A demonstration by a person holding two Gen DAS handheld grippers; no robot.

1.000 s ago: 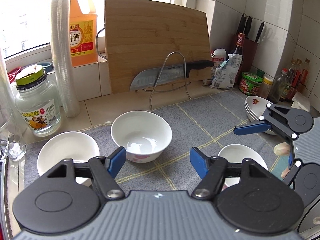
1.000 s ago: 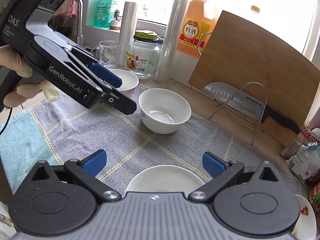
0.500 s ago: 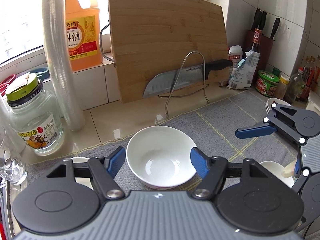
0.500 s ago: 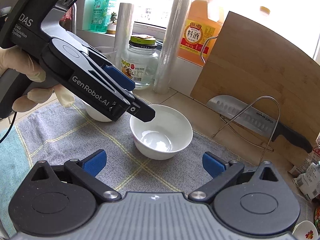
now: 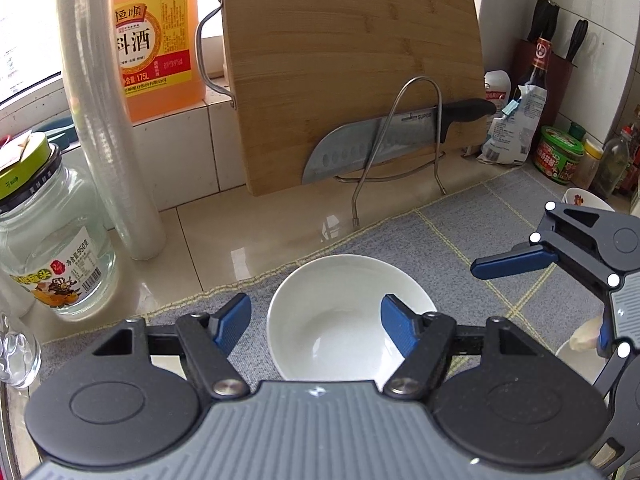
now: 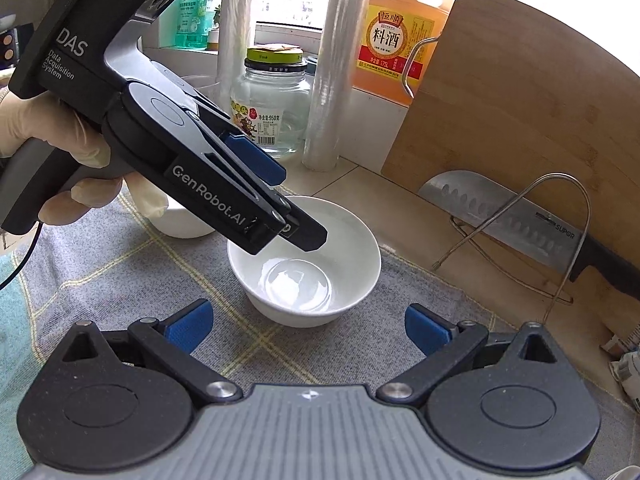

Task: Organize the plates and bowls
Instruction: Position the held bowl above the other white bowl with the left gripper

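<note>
The left gripper (image 5: 316, 320) is hovering with its blue-padded fingers spread, one pad lying outside the rim and the other over the inside of the round white ceramic bowl (image 5: 340, 312); whether either pad is touching the rim cannot be told. This bowl is sitting on the grey cloth mat with yellow grid lines (image 5: 452, 240), near the mat's rear edge. In the right wrist view the left gripper's lower finger (image 6: 308, 234) is reaching over the bowl's near-left rim, with a gloved hand (image 6: 48, 136) gripping the handle. The right gripper (image 6: 308, 324) is waiting just in front of the same bowl, its fingers spread wide and holding nothing. A second white bowl (image 6: 182, 222) is resting on the mat behind the left gripper. Farther back on the counter, a clear glass jar with a green lid (image 5: 44, 240) is standing at the left, and a bamboo cutting board (image 5: 352, 64) is leaning against the wall with a steel cleaver (image 5: 376, 140) lying across a wire rack (image 5: 400, 136).
</note>
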